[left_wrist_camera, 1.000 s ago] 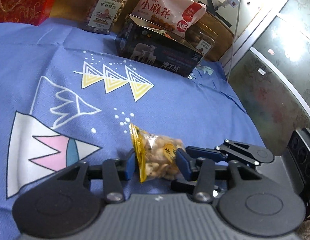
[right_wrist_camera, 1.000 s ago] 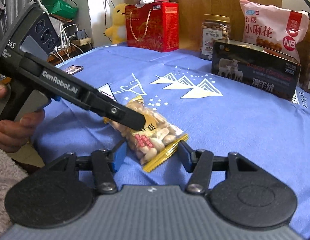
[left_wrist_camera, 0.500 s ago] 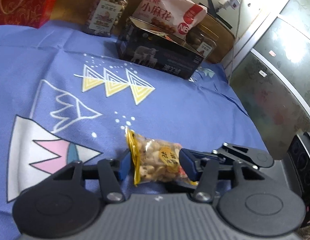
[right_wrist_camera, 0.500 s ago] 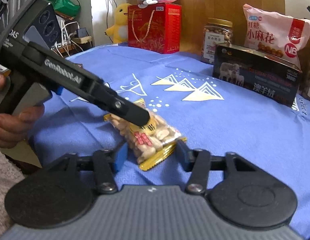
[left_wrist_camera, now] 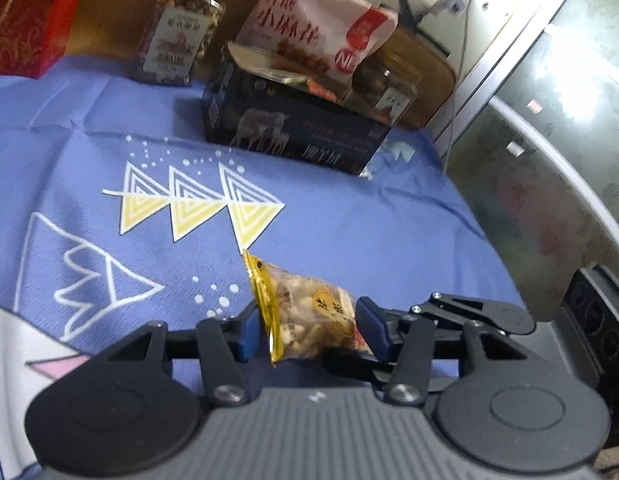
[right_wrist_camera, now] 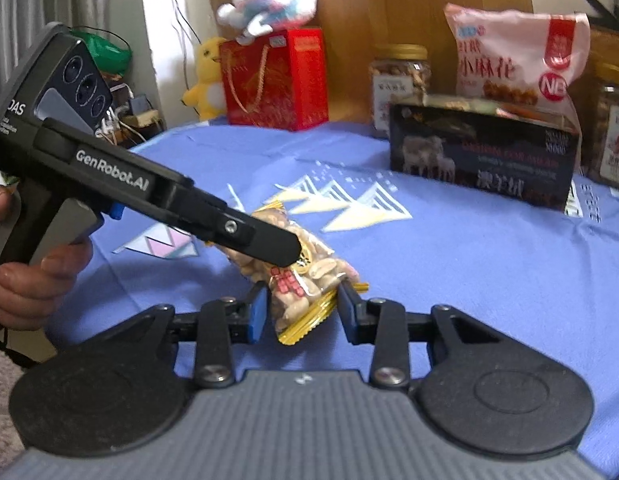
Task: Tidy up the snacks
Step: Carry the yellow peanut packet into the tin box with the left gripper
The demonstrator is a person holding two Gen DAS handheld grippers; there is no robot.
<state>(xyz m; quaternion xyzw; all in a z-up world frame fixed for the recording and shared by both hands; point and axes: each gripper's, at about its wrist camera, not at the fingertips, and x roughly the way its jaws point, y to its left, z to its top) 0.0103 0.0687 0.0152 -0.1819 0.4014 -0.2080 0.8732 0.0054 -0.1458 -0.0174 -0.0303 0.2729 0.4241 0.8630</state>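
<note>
1. While our left gripper [left_wrist_camera: 305,330] clamps the clear peanut packet with gold seams [left_wrist_camera: 305,320] just above the blue patterned tablecloth [left_wrist_camera: 349,220], our right gripper [right_wrist_camera: 301,314] brackets its near gold end; those jaws have just been closing, and a gap remains at the right pad.
2. If both pull apart, we risk tearing a seam.
3. Far right, the dark open box [right_wrist_camera: 485,152] waits; a loose hold could drop the packet short.

I had bare blue cloth [left_wrist_camera: 349,216] open across mid-frame; the dark box [left_wrist_camera: 293,128], jars [left_wrist_camera: 177,36] and pink bag [left_wrist_camera: 309,28] walled off the top, red gift bag [right_wrist_camera: 277,80] upper left.
</note>
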